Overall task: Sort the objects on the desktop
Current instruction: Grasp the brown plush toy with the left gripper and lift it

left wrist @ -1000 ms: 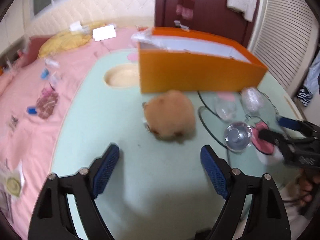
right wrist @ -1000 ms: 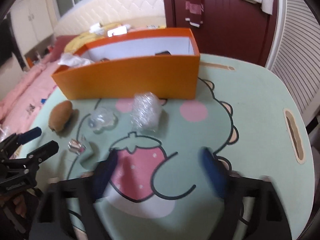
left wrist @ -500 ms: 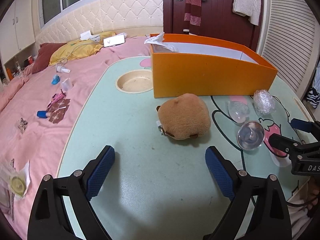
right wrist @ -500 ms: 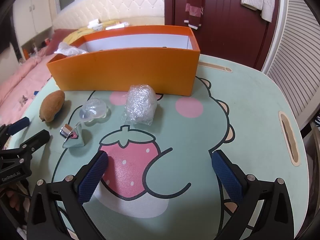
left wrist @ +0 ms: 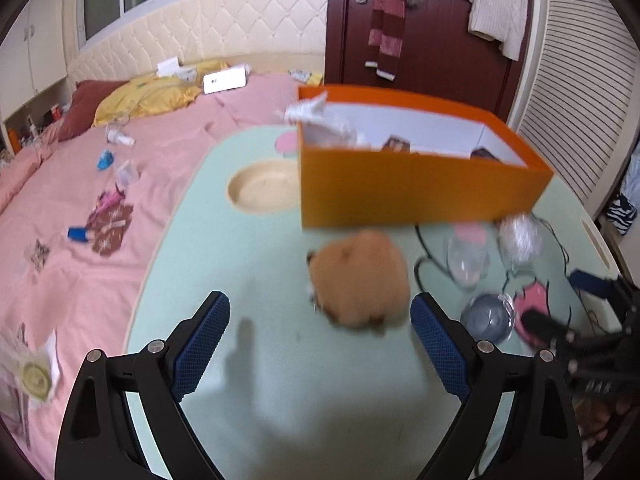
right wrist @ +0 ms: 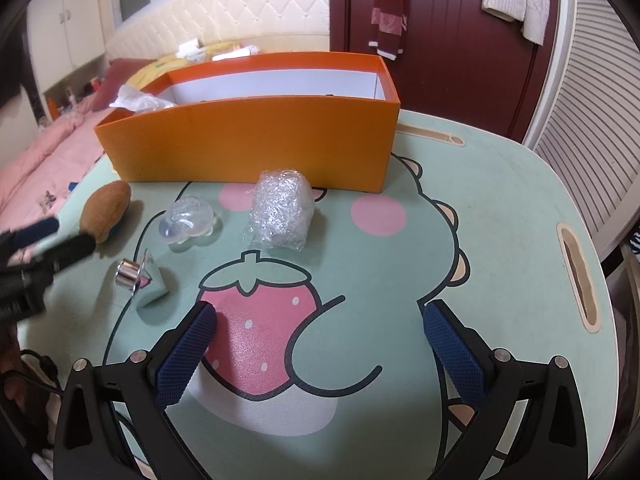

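A brown plush toy (left wrist: 360,280) lies on the mint table (left wrist: 248,264) in front of the orange box (left wrist: 420,188). My left gripper (left wrist: 319,308) is open wide just short of the toy, which sits ahead of the gap, closer to the right fingertip (left wrist: 424,312), with no pad pressing on it. In the right wrist view my right gripper (right wrist: 320,312) hangs open over the strawberry print, holding nothing. Ahead of it lie a bubble-wrap bundle (right wrist: 282,208), a clear plastic piece (right wrist: 188,220) and a small mirror with a metal stub (right wrist: 136,276). The plush toy (right wrist: 106,210) is at the left.
The orange box (right wrist: 248,140) holds crumpled white paper and a few dark items. A round recess (left wrist: 264,192) is cut into the table's left side, a slot (right wrist: 578,276) at its right edge. A pink bed (left wrist: 80,208) strewn with small things borders the table.
The left view has risen and shifted, so more of the box's inside shows and the plush toy now sits close to the right fingertip. The right gripper has stayed put.
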A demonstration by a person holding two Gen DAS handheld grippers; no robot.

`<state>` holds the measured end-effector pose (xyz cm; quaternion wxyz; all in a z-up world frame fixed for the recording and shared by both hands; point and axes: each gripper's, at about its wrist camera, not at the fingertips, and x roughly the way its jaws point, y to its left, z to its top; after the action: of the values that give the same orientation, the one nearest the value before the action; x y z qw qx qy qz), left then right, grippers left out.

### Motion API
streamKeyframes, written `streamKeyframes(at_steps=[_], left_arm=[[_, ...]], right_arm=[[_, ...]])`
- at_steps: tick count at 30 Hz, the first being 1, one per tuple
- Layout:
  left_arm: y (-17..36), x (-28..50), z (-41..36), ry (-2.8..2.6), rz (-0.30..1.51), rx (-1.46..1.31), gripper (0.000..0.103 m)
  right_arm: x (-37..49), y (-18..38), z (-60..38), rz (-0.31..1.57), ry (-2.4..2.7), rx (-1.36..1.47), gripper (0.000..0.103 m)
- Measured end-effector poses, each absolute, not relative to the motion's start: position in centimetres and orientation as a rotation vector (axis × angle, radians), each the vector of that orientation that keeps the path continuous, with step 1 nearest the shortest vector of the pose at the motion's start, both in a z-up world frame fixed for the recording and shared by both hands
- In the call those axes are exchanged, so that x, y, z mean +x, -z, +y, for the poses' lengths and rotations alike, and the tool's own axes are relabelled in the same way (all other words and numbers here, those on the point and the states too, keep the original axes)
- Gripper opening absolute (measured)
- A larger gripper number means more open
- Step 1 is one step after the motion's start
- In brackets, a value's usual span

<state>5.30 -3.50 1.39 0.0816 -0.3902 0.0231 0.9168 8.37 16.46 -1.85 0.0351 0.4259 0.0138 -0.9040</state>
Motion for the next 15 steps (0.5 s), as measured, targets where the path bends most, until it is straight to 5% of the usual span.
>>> streamKeyframes(at_steps=[8, 9, 11, 15], left_arm=[[-1.1, 2.4, -2.0, -2.714, 0.154, -1.184, 0.092], [-1.0, 2.3, -1.9, -2.707, 0.158, -1.186, 0.085], [-0.7, 2.6, -1.6, -2.678, 0.173, -1.188, 0.051], [-0.6, 4.5, -1.6, -2.643, 0.165, -1.164, 0.05]], right_arm=[[8.3, 1.7, 16.4, 0.042, 2.779, 1.308, 0.103], [8.3, 1.7, 16.4, 0.042, 2.779, 1.308, 0.103], [8.2, 1.7, 16.4, 0.043, 2.779, 1.305, 0.103], [8.2, 1.7, 16.4, 0.043, 2.781, 1.294, 0.103]])
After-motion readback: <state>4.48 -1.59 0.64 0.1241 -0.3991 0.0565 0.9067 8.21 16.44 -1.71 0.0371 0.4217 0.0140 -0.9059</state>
